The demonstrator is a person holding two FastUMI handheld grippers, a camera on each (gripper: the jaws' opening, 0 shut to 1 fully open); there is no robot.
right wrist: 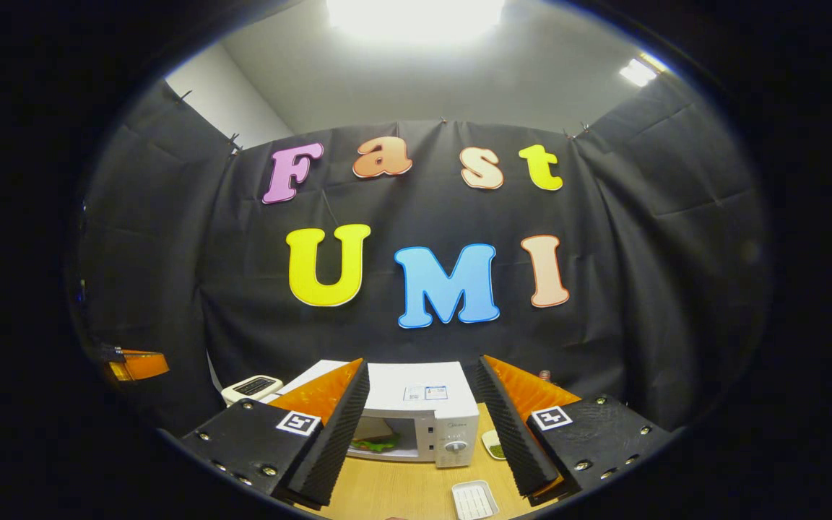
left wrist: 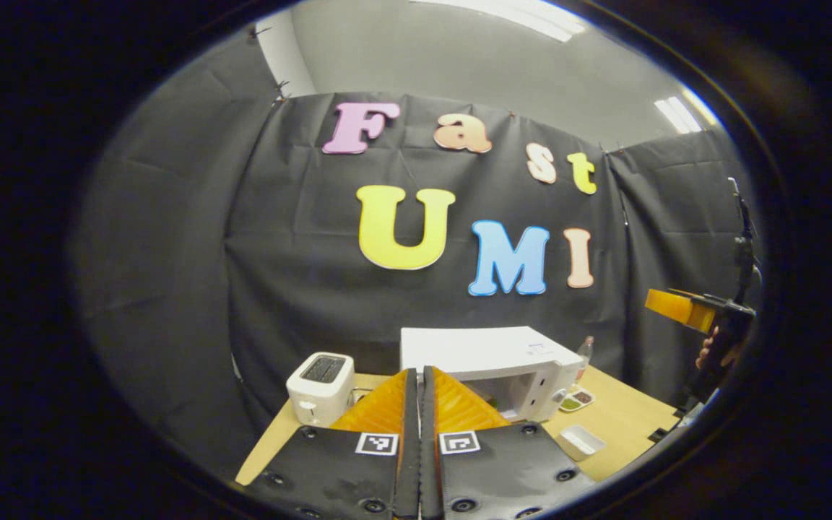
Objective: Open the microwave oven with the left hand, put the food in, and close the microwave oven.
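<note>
The white microwave (right wrist: 423, 393) stands at the back of the wooden table (right wrist: 401, 491). Its door looks closed, and food with green leaves (right wrist: 376, 440) shows behind the door window. My right gripper (right wrist: 423, 365) is held above the table in front of the microwave, open and holding nothing. My left gripper (left wrist: 419, 372) is shut with its fingers pressed together and nothing between them, raised to the left of the microwave (left wrist: 488, 354). The right gripper (left wrist: 672, 307), held by a hand (left wrist: 712, 350), also appears at the far right of the left gripper view.
A white toaster (left wrist: 321, 386) sits left of the microwave. To the microwave's right are a bottle (left wrist: 584, 354) and small dishes of food (left wrist: 576, 399). A white rectangular tray (right wrist: 474, 498) lies on the table in front.
</note>
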